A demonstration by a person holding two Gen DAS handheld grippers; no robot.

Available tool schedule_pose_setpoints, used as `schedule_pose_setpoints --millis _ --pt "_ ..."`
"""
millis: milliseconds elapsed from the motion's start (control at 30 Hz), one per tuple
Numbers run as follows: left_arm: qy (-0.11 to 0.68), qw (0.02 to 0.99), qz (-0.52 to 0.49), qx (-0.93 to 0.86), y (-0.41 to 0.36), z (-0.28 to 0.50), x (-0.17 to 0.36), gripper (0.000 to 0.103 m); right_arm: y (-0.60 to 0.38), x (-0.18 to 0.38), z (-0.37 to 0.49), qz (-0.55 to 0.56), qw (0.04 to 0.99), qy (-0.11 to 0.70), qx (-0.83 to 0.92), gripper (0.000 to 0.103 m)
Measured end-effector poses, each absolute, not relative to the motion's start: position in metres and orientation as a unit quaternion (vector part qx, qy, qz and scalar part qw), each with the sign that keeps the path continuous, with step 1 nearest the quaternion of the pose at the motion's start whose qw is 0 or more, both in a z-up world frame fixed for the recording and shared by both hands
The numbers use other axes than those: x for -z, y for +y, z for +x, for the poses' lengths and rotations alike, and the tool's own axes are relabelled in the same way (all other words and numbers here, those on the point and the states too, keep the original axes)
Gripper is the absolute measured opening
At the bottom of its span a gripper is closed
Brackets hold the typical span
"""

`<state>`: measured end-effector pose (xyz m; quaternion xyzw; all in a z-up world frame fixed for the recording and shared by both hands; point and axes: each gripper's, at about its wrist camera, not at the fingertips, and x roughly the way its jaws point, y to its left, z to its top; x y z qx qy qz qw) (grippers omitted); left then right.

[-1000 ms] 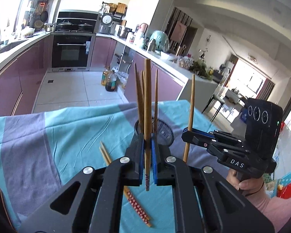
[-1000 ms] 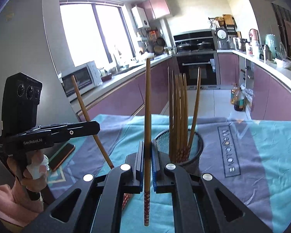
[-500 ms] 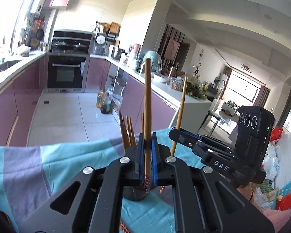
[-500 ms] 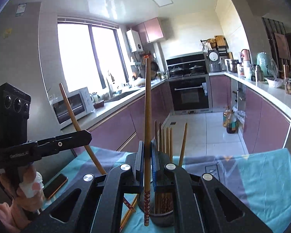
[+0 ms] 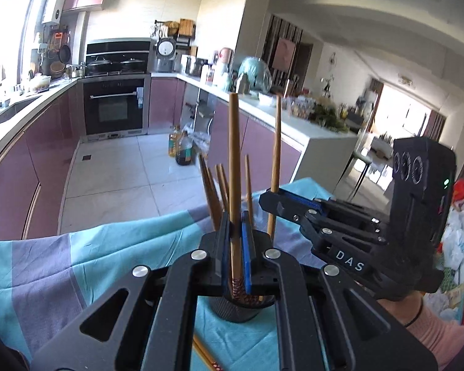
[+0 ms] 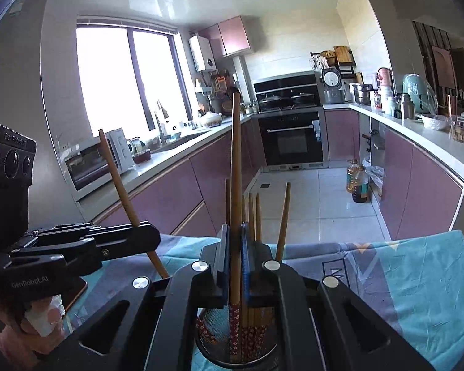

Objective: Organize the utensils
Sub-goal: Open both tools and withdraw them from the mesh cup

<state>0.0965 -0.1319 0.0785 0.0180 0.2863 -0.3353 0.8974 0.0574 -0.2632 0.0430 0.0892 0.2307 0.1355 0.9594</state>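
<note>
My left gripper [image 5: 234,241] is shut on an upright wooden chopstick [image 5: 234,167]; its patterned lower end hangs at the mouth of the black mesh holder [image 5: 235,310]. My right gripper [image 6: 235,256] is shut on another upright chopstick [image 6: 235,185], whose patterned end reaches down inside the mesh holder [image 6: 213,337]. Several chopsticks [image 6: 253,213] stand in the holder. Each gripper shows in the other's view, the right gripper [image 5: 270,199] and the left gripper [image 6: 145,235], close on either side of the holder.
A teal and purple tablecloth [image 5: 77,262] covers the table. A loose chopstick [image 5: 205,355] lies on the cloth near the holder. A phone [image 6: 74,290] lies on the cloth at the left. Kitchen counters and an oven stand behind.
Both grippers moved in over the holder and came lower, each keeping its chopstick. The right chopstick's lower end now sits inside the holder.
</note>
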Motion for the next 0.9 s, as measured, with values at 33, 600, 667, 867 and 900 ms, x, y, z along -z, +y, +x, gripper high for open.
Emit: schedule_pose_setpoints --millis 33,600,667,867,900 --pt "0.289 0.897 0.023 0.333 -0.134 0.099 -0.075 0.007 -0.263 -0.04 0.058 0.088 0.958 0.235 -0.135 0.006" --pt "0.347 0.877 0.055 0.327 -0.153 0.137 -0.029 0.015 -0.262 -0.017 0.062 0.085 0.944 0.289 -0.133 0.007" --pt "0.351 0.876 0.048 0.328 -0.152 0.14 -0.025 0.019 -0.261 -0.018 0.06 0.087 0.944 0.288 -0.134 0.007" --pt "0.345 0.882 0.028 0.32 -0.135 0.142 -0.02 0.028 -0.262 -0.018 0.05 0.09 0.944 0.284 -0.142 0.019" --pt "0.343 0.883 0.025 0.319 -0.134 0.141 -0.019 0.03 -0.261 -0.018 0.047 0.088 0.944 0.283 -0.143 0.021"
